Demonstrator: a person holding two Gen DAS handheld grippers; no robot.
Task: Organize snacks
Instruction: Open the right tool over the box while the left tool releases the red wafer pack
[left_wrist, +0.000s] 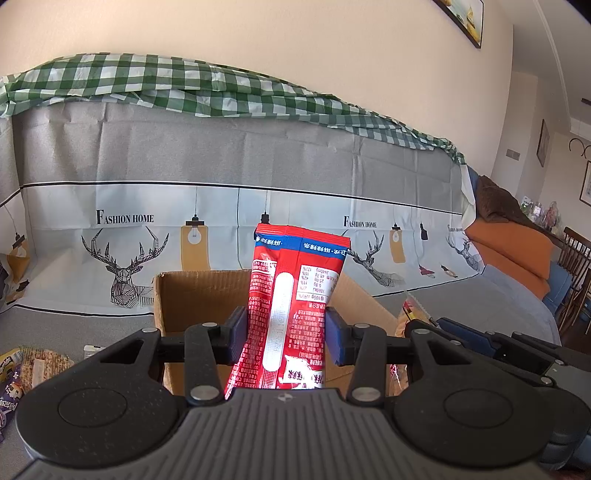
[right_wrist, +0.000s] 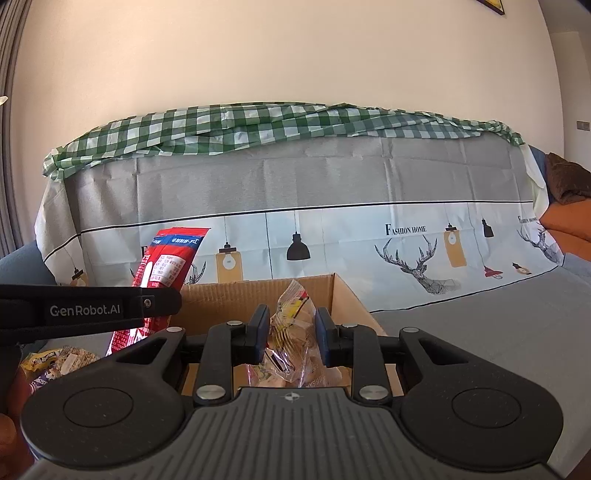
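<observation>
Red snack packet (left_wrist: 291, 314) is standing upright, printed back facing the camera, pinched at its middle between the blue pads of the left tongs (left_wrist: 286, 330). It is hanging over the near-left part of an open cardboard box (left_wrist: 192, 295); in the right wrist view the same packet (right_wrist: 166, 262) is showing at the left, above the box's left wall, with the left tool's black arm crossing in front of it.

Right tongs (right_wrist: 291, 334) are clamping a clear plastic bag of small wrapped snacks (right_wrist: 291, 325), bag crumpled and squeezed between the pads, its top sticking up above them. The bag is sitting over the box (right_wrist: 347, 291) interior, near the middle. More of the clear bag is lying down in the box just under the tongs.

Box is resting on a grey covered sofa seat (right_wrist: 498, 332), flaps open, far wall upright.

Loose snacks are lying on the seat left of the box: a yellow pack and a purple pack (right_wrist: 44, 369), plus a pale cracker-type pack (left_wrist: 40, 365).

Behind the box a printed cover with deer, hanging lamps and "FASHION HOME" lettering (left_wrist: 123, 218) is draping the sofa back. A green checked cloth (right_wrist: 258, 125) is lying along the top. Orange cushions (left_wrist: 517, 251) are sitting at the far right.
</observation>
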